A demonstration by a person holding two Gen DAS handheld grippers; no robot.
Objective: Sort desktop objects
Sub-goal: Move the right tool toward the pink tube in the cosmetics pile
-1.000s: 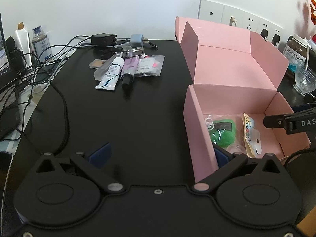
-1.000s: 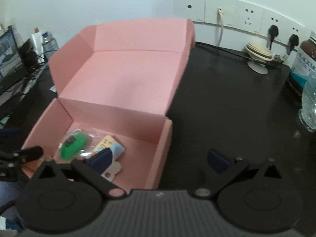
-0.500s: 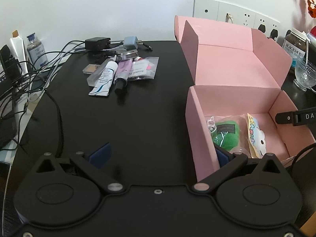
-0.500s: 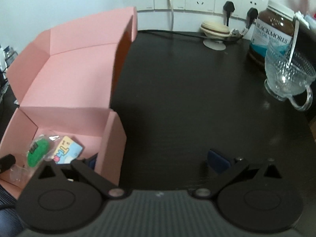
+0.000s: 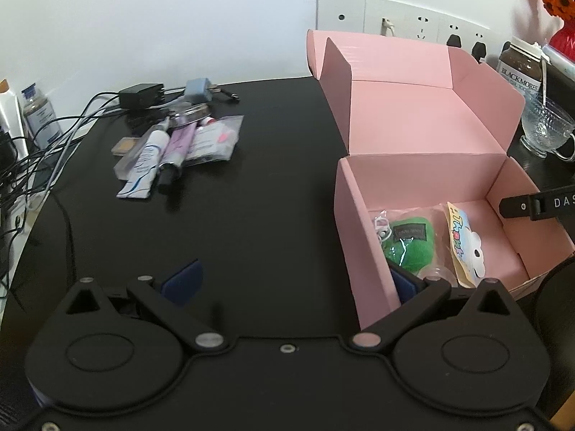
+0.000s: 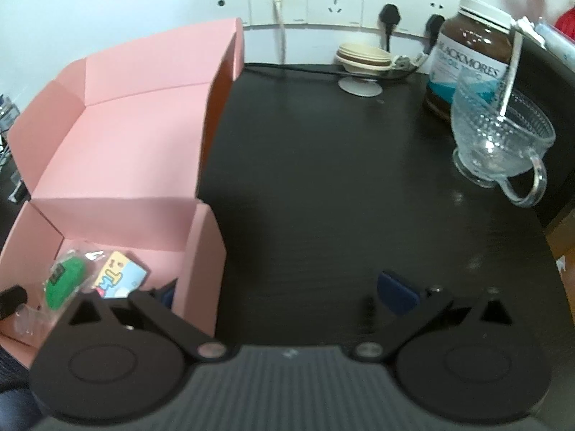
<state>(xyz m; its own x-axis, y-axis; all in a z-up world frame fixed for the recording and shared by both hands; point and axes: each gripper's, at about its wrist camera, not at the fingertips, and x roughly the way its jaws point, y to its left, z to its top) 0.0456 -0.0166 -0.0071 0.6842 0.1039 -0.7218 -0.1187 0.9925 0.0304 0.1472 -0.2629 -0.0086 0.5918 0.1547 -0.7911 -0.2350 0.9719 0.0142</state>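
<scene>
The pink box (image 5: pixel 424 136) sits open on the black desk (image 5: pixel 251 215), with its lid standing up at the back. Inside the box lie a green toy in a clear bag (image 5: pixel 409 244) and a little card with a cloud on it (image 5: pixel 463 244), side by side and touching.

The left gripper (image 5: pixel 293 280) hangs just in front of the box's left wall. Its two blue fingers are spread wide apart and hold nothing. One finger is over the bare desk, and the other is down by the box's front corner.

The right gripper (image 6: pixel 284 291) is at the right side of the box. It is wide open too, with nothing in it. Its left finger is mostly hidden by the box wall, and its right finger is over the bare desk.

Far to the left of the box, a pile of tubes and small packets (image 5: pixel 176 151) waits on the desk. To the right of the box stand a glass cup (image 6: pixel 503 143) and a brown jar (image 6: pixel 470 54).
</scene>
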